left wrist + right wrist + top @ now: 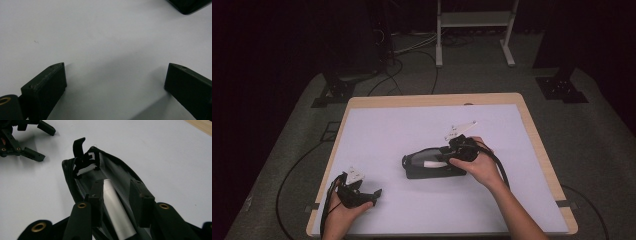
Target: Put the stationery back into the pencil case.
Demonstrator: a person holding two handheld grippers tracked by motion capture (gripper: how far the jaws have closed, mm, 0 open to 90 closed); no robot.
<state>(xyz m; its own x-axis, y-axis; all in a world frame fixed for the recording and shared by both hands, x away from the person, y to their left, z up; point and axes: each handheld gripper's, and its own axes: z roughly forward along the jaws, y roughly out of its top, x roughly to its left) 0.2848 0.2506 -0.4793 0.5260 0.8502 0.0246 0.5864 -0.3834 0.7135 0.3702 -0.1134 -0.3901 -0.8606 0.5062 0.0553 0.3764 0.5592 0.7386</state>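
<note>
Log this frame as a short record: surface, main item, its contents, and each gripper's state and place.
surface: white mat on a wood-edged table
main item: black zip pouch, lying open near the middle of the mat
contents: white tube lying inside the pouch
right gripper: jaws reach into the pouch mouth, either side of the tube, a gap visible on each side
left gripper: open, nothing between the jaws, at the near left of the mat, apart from the pouch

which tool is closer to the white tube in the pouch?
Right. The right tool reaches into the open black pouch, its jaws either side of the white tube. The left tool rests apart on the table, near its front left corner.
</note>
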